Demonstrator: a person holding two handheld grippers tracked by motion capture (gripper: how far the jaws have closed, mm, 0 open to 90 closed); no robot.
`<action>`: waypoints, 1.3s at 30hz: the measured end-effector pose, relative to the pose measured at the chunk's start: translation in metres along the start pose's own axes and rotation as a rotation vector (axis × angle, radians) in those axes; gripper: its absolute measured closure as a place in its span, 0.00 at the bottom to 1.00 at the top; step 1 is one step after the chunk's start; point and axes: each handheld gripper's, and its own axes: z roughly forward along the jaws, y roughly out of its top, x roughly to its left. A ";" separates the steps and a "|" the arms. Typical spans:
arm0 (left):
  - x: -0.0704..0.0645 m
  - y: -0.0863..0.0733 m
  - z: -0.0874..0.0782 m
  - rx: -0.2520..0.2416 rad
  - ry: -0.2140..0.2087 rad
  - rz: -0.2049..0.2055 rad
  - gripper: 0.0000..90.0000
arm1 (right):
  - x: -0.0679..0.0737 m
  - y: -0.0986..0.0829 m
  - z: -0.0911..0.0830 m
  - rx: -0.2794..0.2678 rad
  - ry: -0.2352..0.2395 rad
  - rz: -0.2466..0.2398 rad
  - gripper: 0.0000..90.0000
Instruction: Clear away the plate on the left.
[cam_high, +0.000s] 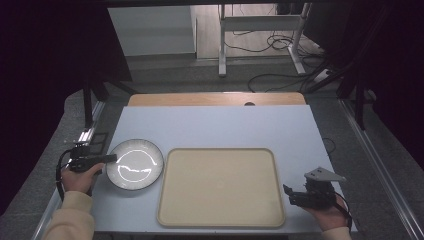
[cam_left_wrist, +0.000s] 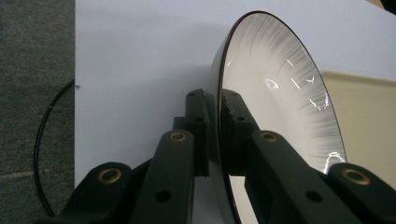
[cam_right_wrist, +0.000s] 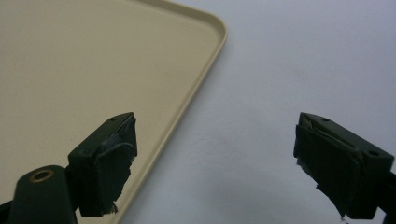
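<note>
Plate (cam_high: 135, 164) edges are partly hidden from us: in the left gripper view the black jaws cover its near rim and the frame's bottom cuts it off. We see a white, glossy dish with fine ribbing and a thin dark rim, lying left of centre in the high view, just beside the beige tray (cam_high: 220, 187) on the pale table (cam_high: 215, 125). Our left gripper (cam_high: 111, 158) pinches its left rim, one jaw each side. Our right gripper (cam_high: 289, 195), lower right, stands wide apart, holding nothing.

The plate (cam_left_wrist: 280, 88) rim vanishes between the left tongs (cam_left_wrist: 214, 100), and the tray (cam_right_wrist: 93, 70) runs off frame in the right gripper view.
</note>
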 end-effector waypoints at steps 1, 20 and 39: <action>-0.001 0.000 0.000 -0.010 -0.001 0.008 0.93 | 0.000 0.000 0.000 0.000 0.000 0.001 0.16; -0.008 0.004 -0.013 -0.095 -0.074 -0.024 0.92 | -0.002 0.001 -0.002 -0.016 0.005 0.017 0.16; -0.018 0.007 -0.027 -0.174 -0.176 -0.029 0.91 | -0.003 0.000 -0.003 -0.017 0.003 0.019 0.16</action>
